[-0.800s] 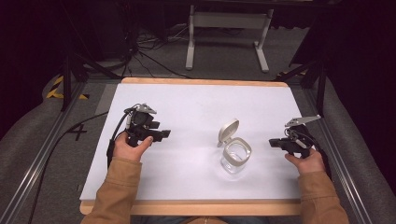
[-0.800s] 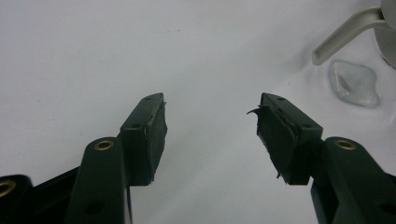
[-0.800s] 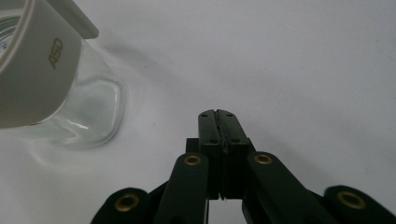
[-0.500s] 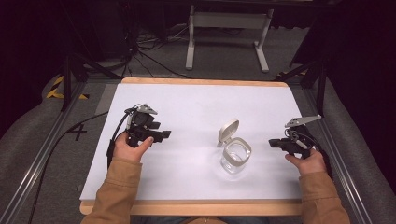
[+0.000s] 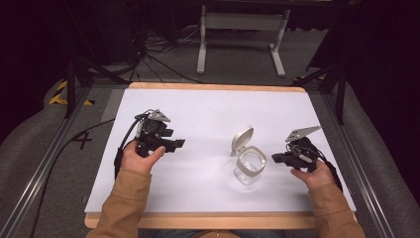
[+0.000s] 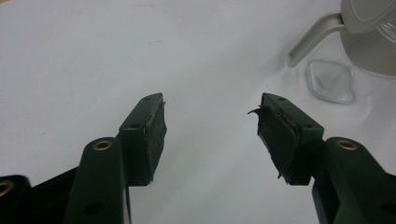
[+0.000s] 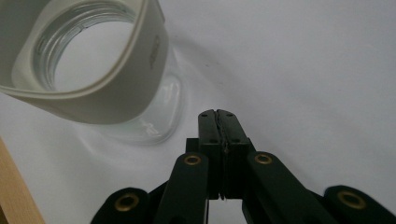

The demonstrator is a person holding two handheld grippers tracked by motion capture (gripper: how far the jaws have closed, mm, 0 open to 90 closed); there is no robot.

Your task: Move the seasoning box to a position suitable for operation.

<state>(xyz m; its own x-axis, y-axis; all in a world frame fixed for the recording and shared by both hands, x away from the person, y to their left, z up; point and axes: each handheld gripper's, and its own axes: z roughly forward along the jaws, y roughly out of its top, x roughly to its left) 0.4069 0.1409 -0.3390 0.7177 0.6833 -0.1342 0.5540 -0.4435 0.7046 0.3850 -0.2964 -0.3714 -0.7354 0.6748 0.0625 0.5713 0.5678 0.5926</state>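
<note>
A clear glass jar (image 5: 250, 166) with a beige collar and a flipped-up beige lid (image 5: 241, 139) stands upright on the white table (image 5: 208, 119), right of centre. Its mouth is uncovered (image 7: 88, 56). My left gripper (image 5: 179, 144) rests left of the jar, jaws pointing toward it; in the left gripper view the left gripper (image 6: 210, 126) is open with nothing between its pads, the lid (image 6: 364, 14) farther off. My right gripper (image 5: 275, 158) sits just right of the jar, a short gap away. In its own view the right gripper (image 7: 218, 114) is shut on nothing.
The white table has a wooden rim (image 5: 213, 220) along the front. Metal rails (image 5: 44, 163) run along both sides over grey carpet. A white stand (image 5: 240, 22) and cables lie beyond the far edge.
</note>
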